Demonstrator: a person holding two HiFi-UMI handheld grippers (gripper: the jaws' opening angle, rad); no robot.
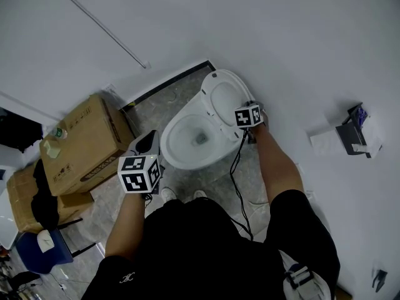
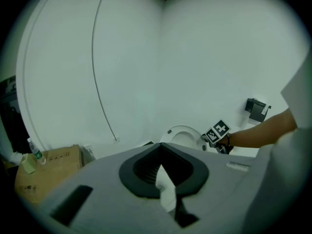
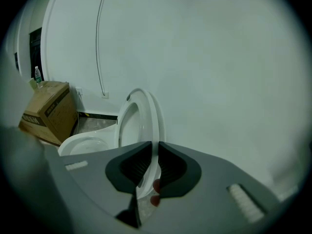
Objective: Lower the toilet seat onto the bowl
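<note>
White walls [image 1: 300, 36], grey tiled floor [image 1: 159, 102], stacked cardboard boxes [image 1: 81, 145], blue chair [image 1: 34, 258] at left

A cardboard box [image 1: 84, 142] stands at nine o'clock, a plastic bottle [image 1: 59, 132] on its top; a blue chair [image 1: 28, 258] sits at eight o'clock, a wall-mounted paper holder [image 1: 350, 133] at three o'clock.

toilet seat [image 3: 142, 113] and bowl [image 1: 166, 146] look glossy, smooth; cardboard box [image 1: 87, 144] matt.
</note>
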